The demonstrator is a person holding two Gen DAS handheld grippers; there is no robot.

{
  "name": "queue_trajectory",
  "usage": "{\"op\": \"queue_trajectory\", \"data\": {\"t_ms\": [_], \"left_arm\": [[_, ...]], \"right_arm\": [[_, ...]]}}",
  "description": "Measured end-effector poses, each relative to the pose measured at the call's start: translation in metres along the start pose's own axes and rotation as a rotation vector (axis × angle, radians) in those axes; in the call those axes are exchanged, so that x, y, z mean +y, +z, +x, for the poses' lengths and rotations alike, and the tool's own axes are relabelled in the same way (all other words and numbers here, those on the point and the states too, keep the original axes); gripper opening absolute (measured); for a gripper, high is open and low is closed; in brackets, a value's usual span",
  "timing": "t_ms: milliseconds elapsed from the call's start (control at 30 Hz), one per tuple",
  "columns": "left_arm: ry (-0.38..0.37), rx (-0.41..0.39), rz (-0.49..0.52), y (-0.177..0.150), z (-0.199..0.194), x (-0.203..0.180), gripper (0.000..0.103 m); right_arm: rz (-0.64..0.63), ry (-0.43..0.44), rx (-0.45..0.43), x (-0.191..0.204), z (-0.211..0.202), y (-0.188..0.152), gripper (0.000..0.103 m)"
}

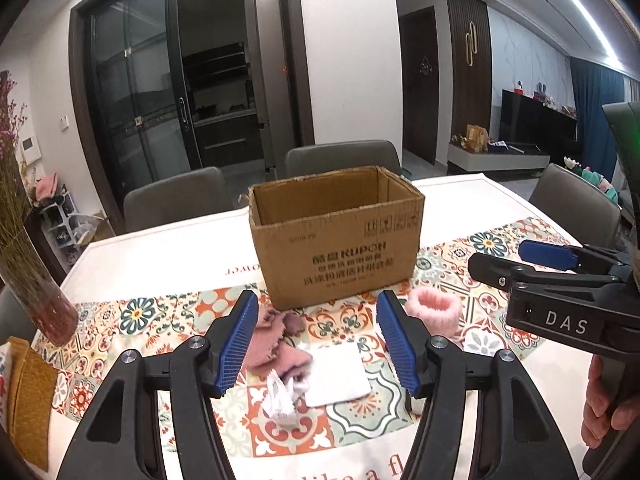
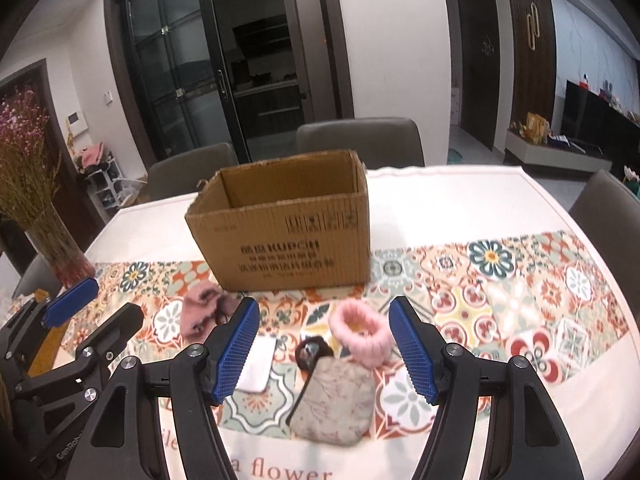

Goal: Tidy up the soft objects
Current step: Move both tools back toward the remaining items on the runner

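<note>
An open cardboard box (image 1: 336,236) (image 2: 284,236) stands on the patterned tablecloth. In front of it lie a dusty-pink knit piece (image 1: 272,344) (image 2: 204,312), a white folded cloth (image 1: 340,372) (image 2: 258,364), a crumpled white item (image 1: 282,398), a fluffy pink ring (image 1: 434,314) (image 2: 360,332), a dark scrunchie (image 2: 312,354) and a grey floral pouch (image 2: 334,402). My left gripper (image 1: 318,346) is open above the pink knit and white cloth. My right gripper (image 2: 324,350) is open over the scrunchie, pouch and pink ring; it also shows in the left wrist view (image 1: 520,264).
A glass vase of dried purple flowers (image 1: 36,280) (image 2: 52,236) stands at the table's left. A mustard-coloured cloth (image 1: 28,396) lies at the left edge. Grey chairs (image 1: 176,200) (image 2: 360,140) ring the far and right sides.
</note>
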State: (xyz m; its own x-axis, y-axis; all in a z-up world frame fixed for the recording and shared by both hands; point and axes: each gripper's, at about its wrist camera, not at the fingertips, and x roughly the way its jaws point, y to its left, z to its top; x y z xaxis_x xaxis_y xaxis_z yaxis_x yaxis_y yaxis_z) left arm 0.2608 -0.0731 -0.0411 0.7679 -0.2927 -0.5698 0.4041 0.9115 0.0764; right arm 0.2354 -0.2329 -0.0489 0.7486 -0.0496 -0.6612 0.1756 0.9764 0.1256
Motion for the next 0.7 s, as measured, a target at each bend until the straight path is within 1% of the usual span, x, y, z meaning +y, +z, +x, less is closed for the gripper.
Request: {"op": "queue_trajectory", "data": {"t_ms": [267,500,700], "left_arm": [[-0.038,0.04,0.011,-0.019,0.004,-0.007,0.061],[-0.063,0.086,0.019,-0.037,0.017,-0.008,0.061],[-0.083,0.119,0.01,-0.05,0.03,-0.007,0.061]], "right_arm": [[0.032,-0.017,0.068,-0.005,0.008,-0.024,0.068],[0.053,-0.035,0.134,-0.008,0.02,-0.044,0.068],[0.061,-0.052,0.164,-0.009,0.031,-0.055,0.068]]}}
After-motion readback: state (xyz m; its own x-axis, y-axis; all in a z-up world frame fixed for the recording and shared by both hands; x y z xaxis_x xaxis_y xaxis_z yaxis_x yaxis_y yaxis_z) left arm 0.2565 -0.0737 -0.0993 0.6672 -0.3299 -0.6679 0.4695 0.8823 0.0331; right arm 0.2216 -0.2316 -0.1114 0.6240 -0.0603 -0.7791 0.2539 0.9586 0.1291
